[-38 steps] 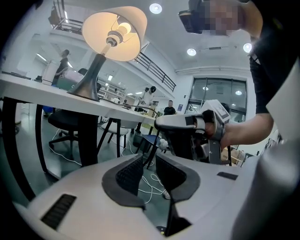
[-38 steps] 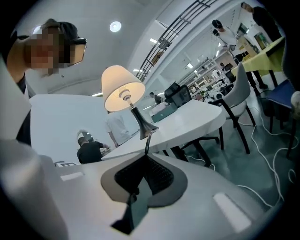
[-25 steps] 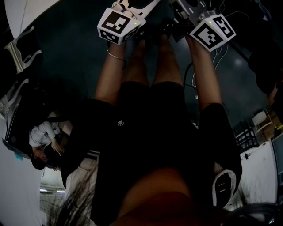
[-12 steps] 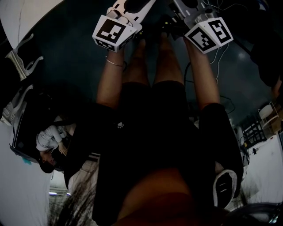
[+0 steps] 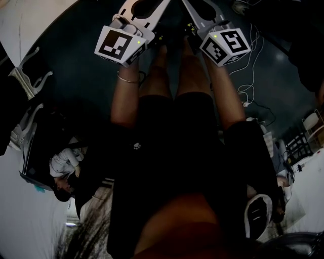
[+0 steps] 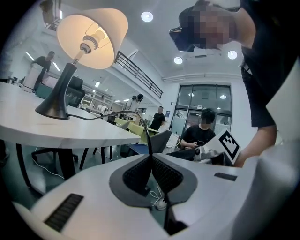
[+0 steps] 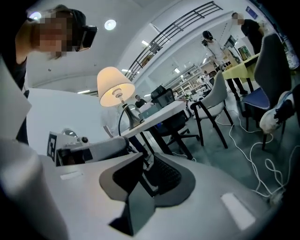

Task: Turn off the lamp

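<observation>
The lamp (image 6: 92, 33) is lit, its cream shade glowing over a dark cone base (image 6: 54, 104) on a white table (image 6: 70, 133), upper left in the left gripper view. Its black cable runs along the tabletop toward my left gripper (image 6: 151, 158), which is shut with nothing between its pads and well short of the lamp. In the right gripper view the lamp (image 7: 115, 87) glows far off on the table (image 7: 159, 114); my right gripper (image 7: 146, 169) is shut and empty. The head view shows both grippers, left (image 5: 143, 7) and right (image 5: 202, 9), held out side by side above the person's legs.
Office chairs (image 7: 220, 101) stand on the grey floor, with white cables (image 7: 262, 159) trailing across it. A seated person (image 6: 202, 131) and others are in the background. Each gripper shows in the other's view, the left gripper (image 7: 70, 147) low at left.
In the head view both marker cubes have slid leftward and the grippers reach further out; more floor and white cable shows at right. Jaws stay shut.
</observation>
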`<state>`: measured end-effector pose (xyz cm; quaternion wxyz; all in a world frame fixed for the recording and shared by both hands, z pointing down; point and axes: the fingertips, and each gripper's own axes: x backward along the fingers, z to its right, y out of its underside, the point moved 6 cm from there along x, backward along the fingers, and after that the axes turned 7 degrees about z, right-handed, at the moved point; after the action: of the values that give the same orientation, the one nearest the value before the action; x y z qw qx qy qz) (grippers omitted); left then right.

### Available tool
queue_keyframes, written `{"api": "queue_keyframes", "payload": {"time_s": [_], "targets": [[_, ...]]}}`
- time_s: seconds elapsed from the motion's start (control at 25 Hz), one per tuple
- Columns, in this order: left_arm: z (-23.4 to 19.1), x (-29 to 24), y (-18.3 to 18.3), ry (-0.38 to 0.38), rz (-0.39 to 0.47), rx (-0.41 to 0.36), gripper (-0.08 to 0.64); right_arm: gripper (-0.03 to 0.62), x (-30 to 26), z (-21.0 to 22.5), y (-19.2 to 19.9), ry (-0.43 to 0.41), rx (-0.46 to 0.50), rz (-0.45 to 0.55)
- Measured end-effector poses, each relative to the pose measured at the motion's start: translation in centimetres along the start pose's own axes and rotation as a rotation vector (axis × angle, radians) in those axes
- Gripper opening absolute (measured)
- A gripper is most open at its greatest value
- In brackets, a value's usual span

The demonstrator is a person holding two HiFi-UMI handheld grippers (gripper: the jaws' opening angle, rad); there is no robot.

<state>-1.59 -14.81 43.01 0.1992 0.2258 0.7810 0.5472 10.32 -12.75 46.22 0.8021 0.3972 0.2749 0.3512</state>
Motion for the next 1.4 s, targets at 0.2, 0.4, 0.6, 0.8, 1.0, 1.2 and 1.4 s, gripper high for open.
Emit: {"api": "queue_keyframes", "payload": {"time_s": [0.2, 0.4, 0.6, 0.8, 1.0, 1.2, 1.4], "targets": [[0.3, -0.2, -0.7, 0.026, 0.015, -0.023, 0.02, 0.099, -1.3, -0.8, 2.0, 0.007, 0.002, -0.046], [0.6, -0.2, -1.3, 0.046, 0.042, 0.001, 0.018, 0.11, -2.2, -0.4, 2.3, 0.042, -0.038, -0.036], [0.7, -0.1, -1.3, 0.069, 0.048, -0.007, 0.02, 0.066, -2.0, -0.1, 1.9, 0.022, -0.061, -0.016], [0.6, 0.7, -0.9, 0.115, 0.053, -0.028, 0.023, 0.063, -1.8, -0.2, 2.1, -0.017, -0.124, 0.0], [0.3, 1.8, 0.8, 0.131, -0.018, -0.058, 0.062, 0.063, -1.3, 0.1, 1.7, -0.045, -0.21, 0.043], [-0.7, 2.6, 4.1, 0.088, -0.083, -0.045, 0.074, 0.063, -0.5, 0.1, 0.9, -0.098, -0.265, 0.07], [-1.2, 2.3, 6.6, 0.081, -0.127, -0.026, 0.075, 0.063, -0.1, 0.0, 0.5, -0.133, -0.305, 0.084]]}}
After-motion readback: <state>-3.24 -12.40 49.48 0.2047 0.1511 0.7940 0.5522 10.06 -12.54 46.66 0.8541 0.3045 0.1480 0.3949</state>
